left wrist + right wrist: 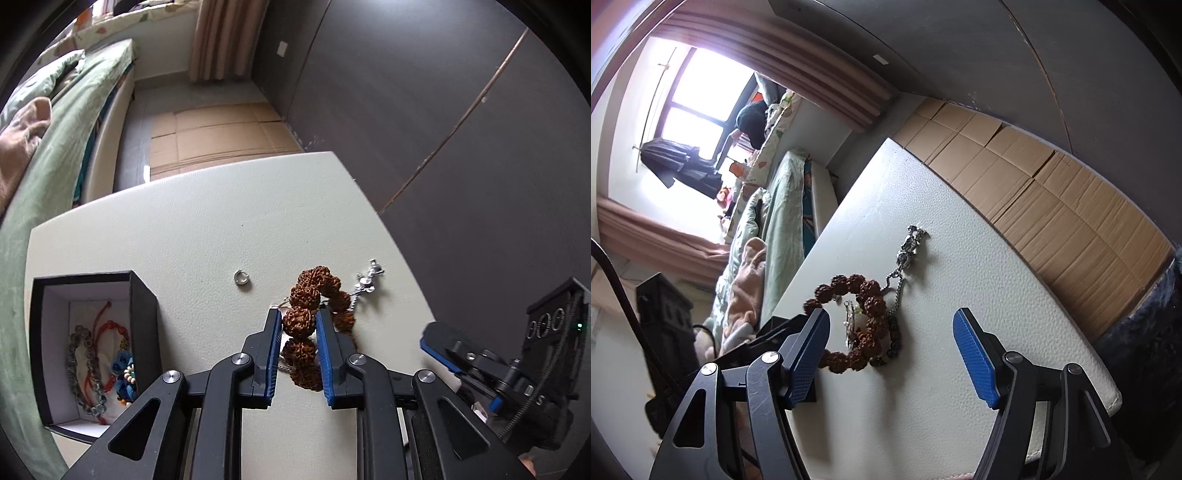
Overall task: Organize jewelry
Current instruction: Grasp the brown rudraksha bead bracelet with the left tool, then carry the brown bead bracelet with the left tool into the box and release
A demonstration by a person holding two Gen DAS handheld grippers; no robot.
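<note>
My left gripper [297, 322] is shut on a brown rudraksha bead bracelet [314, 317], which rests on the white table [207, 221]. The bracelet also shows in the right wrist view [857, 317]. A silver chain with a pendant [365, 282] lies just right of the bracelet, and shows in the right wrist view [910, 245]. A small silver ring [241, 277] lies left of the bracelet. A black box [144, 314] at the left holds several bracelets. My right gripper [891, 321] is open and empty, near the bracelet.
The table's right edge [391, 225] is close to the jewelry. A bed with green bedding [55, 155] stands left of the table. Flattened cardboard [218, 136] lies on the floor beyond it. A dark wall [443, 110] is at the right.
</note>
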